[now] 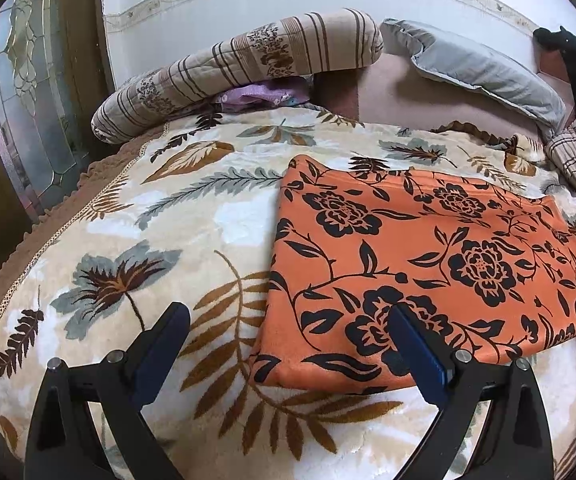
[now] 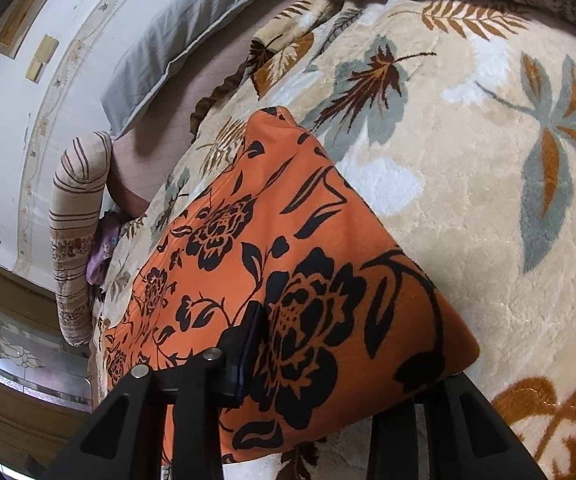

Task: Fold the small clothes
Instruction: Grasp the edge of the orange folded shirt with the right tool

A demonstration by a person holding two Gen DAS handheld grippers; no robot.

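Jaws of my left gripper (image 1: pixel 288 316) stand wide open over the near corner of the orange cloth (image 1: pixel 427 264); my right gripper (image 2: pixel 339 344) pinches that cloth's corner, folded flat on the blanket (image 1: pixel 160 208).

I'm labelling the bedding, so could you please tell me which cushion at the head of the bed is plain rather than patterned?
The grey pillow leaning against the wall is plain; the long bolster beside it has brown stripes and floral bands.

Folded cloth (image 1: pixel 427 264) lies on blanket (image 1: pixel 168 240), pillows (image 1: pixel 483 68) behind.
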